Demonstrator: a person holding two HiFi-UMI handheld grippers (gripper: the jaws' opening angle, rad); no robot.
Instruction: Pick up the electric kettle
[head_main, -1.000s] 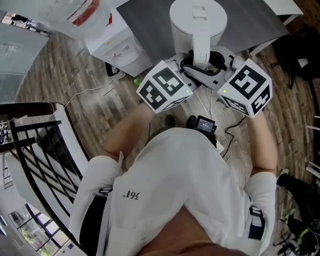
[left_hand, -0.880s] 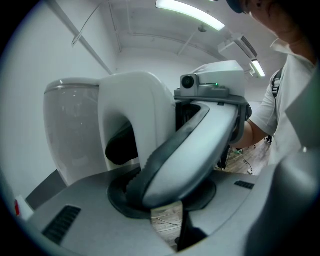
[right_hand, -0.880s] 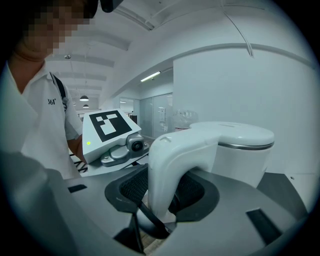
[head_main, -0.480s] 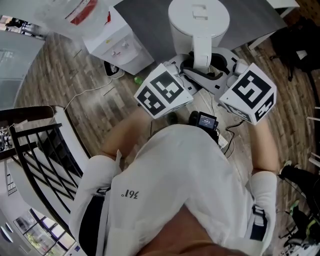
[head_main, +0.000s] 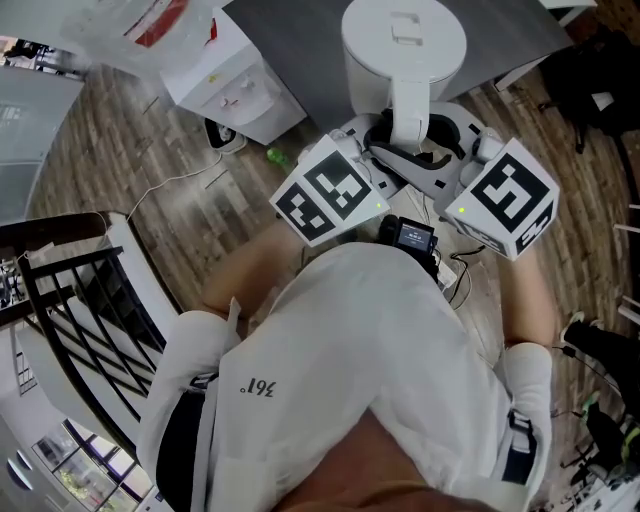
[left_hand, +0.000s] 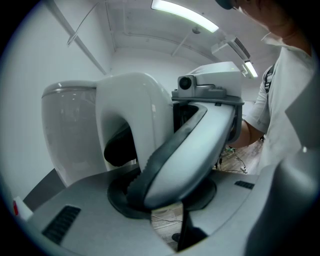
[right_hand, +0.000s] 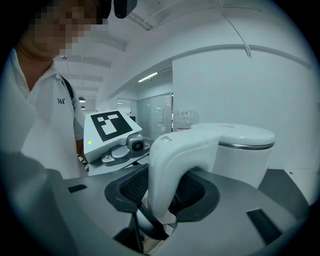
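You're clamping right gripper (right_hand: 160, 200) jaws wide round handle (right_hand: 167, 165) of white plastic electric kettle (head_main: 404, 45). Left gripper (left_hand: 165, 205) jaws sitting half-spread alongside. Barely anything changing since second ago: kettle still resting on grey counter (head_main: 295, 50), lift pending.

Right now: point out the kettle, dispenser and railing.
kettle (head_main: 405, 40): head view, on the round lid.
dispenser (head_main: 225, 70): head view, on its white body.
railing (head_main: 55, 220): head view, on the dark handrail.
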